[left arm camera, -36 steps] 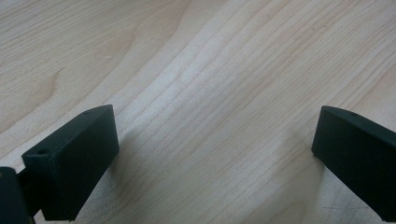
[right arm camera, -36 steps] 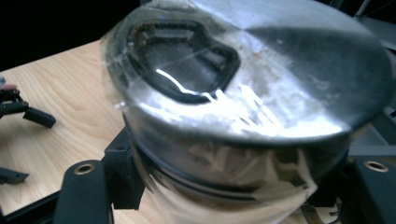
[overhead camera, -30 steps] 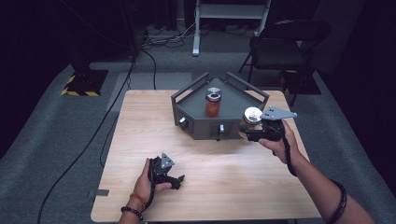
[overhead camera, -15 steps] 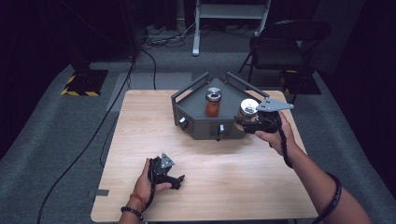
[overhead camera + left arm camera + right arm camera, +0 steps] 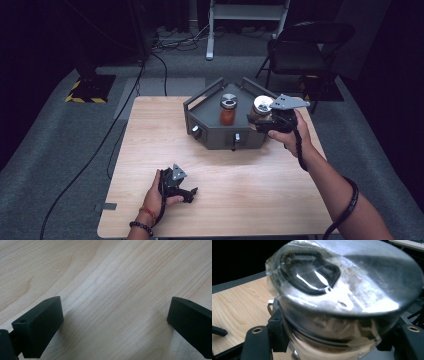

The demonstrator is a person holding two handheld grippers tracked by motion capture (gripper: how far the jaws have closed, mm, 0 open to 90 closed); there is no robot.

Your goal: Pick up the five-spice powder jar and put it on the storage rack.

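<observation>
Near the front edge of the bench (image 5: 280, 200), left of its middle, the left claw (image 5: 186, 194) rests on the wood in the person's left hand (image 5: 159, 192). Its jaws stand wide apart with bare wood grain between them (the left gripper view shows this plainly).

Farther back, toward the bench's right edge, the right hand (image 5: 290, 136) holds the right claw (image 5: 259, 119) raised above the bench top, with its grey plate on top. Its jaws are clamped on a jar (image 5: 262, 106) with a shiny metal lid (image 5: 352, 277). In the right gripper view the claw grips the jar just under the lid; the contents look pale brown, though the glass is too close and blurred to be sure.

The jar hangs at the right end of a dark grey rack (image 5: 215, 135), which sits at the back of the bench near its far edge. Inside the rack stands a second jar (image 5: 228, 111) with red contents, upright, just left of the held jar and apart from it.
</observation>
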